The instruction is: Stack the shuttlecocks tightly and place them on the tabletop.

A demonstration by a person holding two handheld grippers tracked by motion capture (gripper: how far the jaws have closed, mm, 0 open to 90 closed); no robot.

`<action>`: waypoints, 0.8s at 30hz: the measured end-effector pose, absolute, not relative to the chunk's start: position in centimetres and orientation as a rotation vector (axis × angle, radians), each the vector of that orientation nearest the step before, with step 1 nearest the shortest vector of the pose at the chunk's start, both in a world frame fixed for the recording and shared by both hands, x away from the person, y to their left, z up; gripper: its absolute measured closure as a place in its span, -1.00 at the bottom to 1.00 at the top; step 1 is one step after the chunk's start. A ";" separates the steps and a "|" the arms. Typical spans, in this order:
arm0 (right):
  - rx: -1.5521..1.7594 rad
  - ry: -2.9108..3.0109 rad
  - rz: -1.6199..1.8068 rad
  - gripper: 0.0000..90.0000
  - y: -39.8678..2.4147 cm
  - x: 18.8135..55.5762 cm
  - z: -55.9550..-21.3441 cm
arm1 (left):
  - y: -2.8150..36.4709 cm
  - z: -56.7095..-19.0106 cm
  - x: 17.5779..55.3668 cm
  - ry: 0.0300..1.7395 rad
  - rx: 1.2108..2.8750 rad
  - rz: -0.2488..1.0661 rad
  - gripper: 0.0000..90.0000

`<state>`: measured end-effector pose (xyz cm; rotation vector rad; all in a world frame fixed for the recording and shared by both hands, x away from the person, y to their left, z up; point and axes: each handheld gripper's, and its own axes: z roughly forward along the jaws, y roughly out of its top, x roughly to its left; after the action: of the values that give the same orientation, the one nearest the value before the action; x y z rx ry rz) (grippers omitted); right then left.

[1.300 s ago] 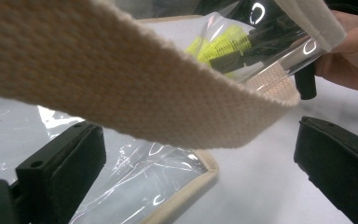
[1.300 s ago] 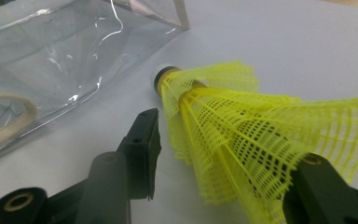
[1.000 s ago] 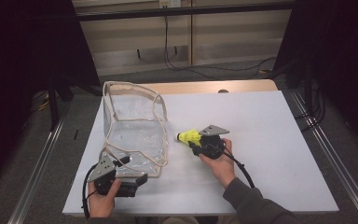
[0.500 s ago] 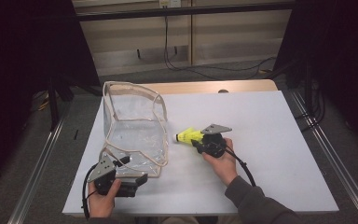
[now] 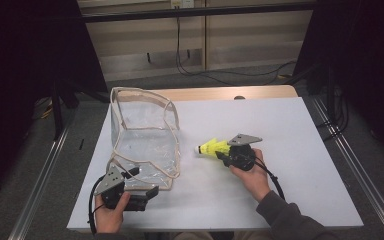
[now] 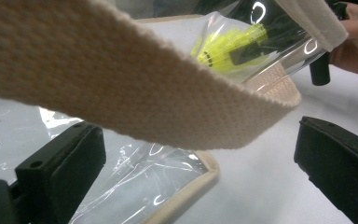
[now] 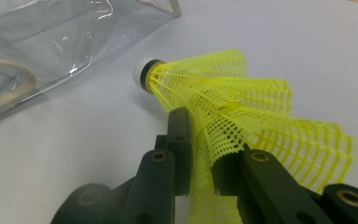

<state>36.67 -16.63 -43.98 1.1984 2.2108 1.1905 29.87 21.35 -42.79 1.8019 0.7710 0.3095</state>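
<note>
1. Near the table's (image 5: 300,130) front left corner, the left hand-held gripper (image 5: 130,196) rests with its jaws wide apart. A cloth strap (image 6: 135,98) of the bag hangs between them, touching neither.
2. Farther in, near the middle of the table, the right hand-held gripper (image 5: 226,154) has just squeezed its jaws onto the yellow shuttlecock (image 5: 212,148), pinching its net skirt.
3. The shuttlecock's white tip points at the clear bag (image 5: 145,140), which stands toward the left edge.
</note>
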 end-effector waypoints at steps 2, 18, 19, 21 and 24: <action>1.190 2.223 1.183 0.77 -17.1 36.5 -43.8 | 21.3 -42.8 29.9 0.770 1.804 0.311 -0.96; 1.178 2.252 1.197 0.53 -17.1 35.8 -44.4 | 21.3 -42.8 29.9 0.771 1.801 0.312 -0.97; 1.184 2.249 1.199 0.46 -17.1 35.8 -44.4 | 21.3 -42.8 29.9 0.771 1.801 0.312 -0.97; 1.204 2.235 1.203 0.39 -17.0 35.8 -44.4 | 21.3 -42.8 29.9 0.773 1.801 0.313 -0.97; 1.211 2.226 1.204 0.32 -16.8 36.0 -44.6 | 21.3 -42.8 29.9 0.768 1.805 0.309 -0.97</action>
<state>35.98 -16.77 -44.59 1.2112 2.2255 1.2043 29.88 21.33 -42.77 1.8053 0.7685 0.3092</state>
